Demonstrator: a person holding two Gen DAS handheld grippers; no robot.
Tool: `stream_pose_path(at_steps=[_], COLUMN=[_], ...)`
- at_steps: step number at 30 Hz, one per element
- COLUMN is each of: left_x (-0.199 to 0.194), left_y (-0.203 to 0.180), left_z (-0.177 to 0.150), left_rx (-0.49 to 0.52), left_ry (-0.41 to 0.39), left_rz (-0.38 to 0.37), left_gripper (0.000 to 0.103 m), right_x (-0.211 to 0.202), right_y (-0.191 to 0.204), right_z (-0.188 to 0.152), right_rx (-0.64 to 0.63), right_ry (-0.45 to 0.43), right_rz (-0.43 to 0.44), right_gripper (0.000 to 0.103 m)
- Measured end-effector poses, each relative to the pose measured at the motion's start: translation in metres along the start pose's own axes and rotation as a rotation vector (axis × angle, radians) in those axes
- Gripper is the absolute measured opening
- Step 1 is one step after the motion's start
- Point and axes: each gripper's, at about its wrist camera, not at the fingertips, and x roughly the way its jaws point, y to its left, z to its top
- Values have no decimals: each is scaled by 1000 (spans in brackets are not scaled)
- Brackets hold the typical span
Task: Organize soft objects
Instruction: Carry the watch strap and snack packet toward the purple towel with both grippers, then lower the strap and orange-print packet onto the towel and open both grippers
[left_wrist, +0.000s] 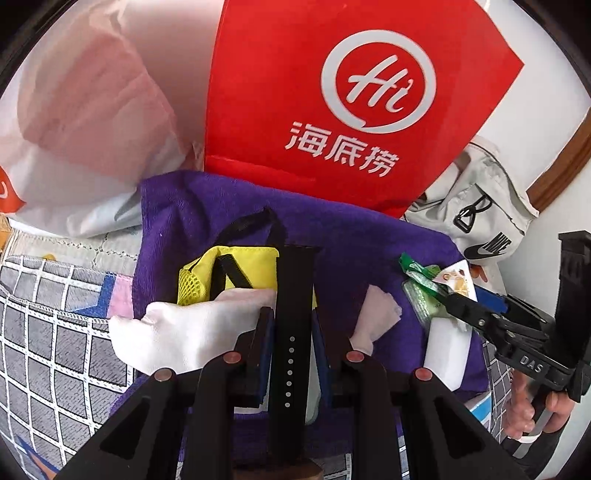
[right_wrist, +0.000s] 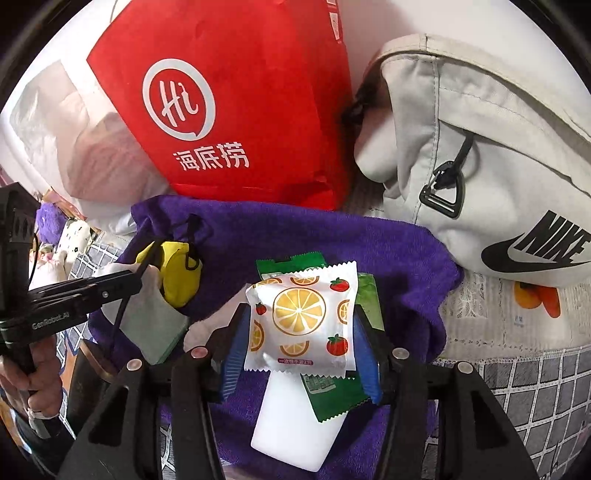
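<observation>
My left gripper (left_wrist: 293, 325) is shut on a black watch strap (left_wrist: 291, 332), held over a purple towel (left_wrist: 351, 251). A yellow mesh pouch (left_wrist: 229, 273) and a white sock (left_wrist: 177, 332) lie on the towel just beyond it. My right gripper (right_wrist: 301, 332) is shut on a white packet with orange and strawberry prints (right_wrist: 301, 321). A green packet (right_wrist: 332, 395) and a white block (right_wrist: 291, 428) lie under it on the towel (right_wrist: 388, 258). The right gripper also shows in the left wrist view (left_wrist: 454, 299).
A red bag with a white logo (left_wrist: 332, 103) stands behind the towel. A grey Nike bag (right_wrist: 480, 166) lies at the right. A plastic bag with pink cloth (left_wrist: 81, 122) sits at the left. A grey checked cover (left_wrist: 44, 332) surrounds the towel.
</observation>
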Motion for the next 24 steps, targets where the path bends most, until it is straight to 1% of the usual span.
stream_pose_path(at_steps=[2,4,7,11,14,15,17,20,22,24], left_x=[3,5,6,8,0,-5,-16,-35,-50,-65], left_y=[1,2,3,2,2,1,-1,-7,-11,-14], left_z=[0,0,0,1,1,1,2,1,0,-3], left_rx=[-6,-6,-11,-19,-18,-14,-9,6,12,15], left_ry=[8,12,19,31,27,20,-5,-50,-81,-115], left_rz=[4,12,12,9,13,14,18,25,29,33], left_gripper=[20,20,21,21,21,25,30,32,34,39], right_x=[1,2,2,-6,-15,-18,-27,-44,-59,-74], right_y=[1,1,3,5,10,11,16,27,37,45], right_z=[0,0,0,0,1,1,-1,-9,-19,-31], right_rx=[-2,-5,-11,-9,-11,-10,-2,-8,-30,-46], right_ry=[0,6,7,-16,-38,-46,-65,-88,-103,-120], right_rz=[8,8,-14,-25,-35,-34,-22,3,3,-10], right_gripper=[57,59,63,64,65,65,65,65,65,65])
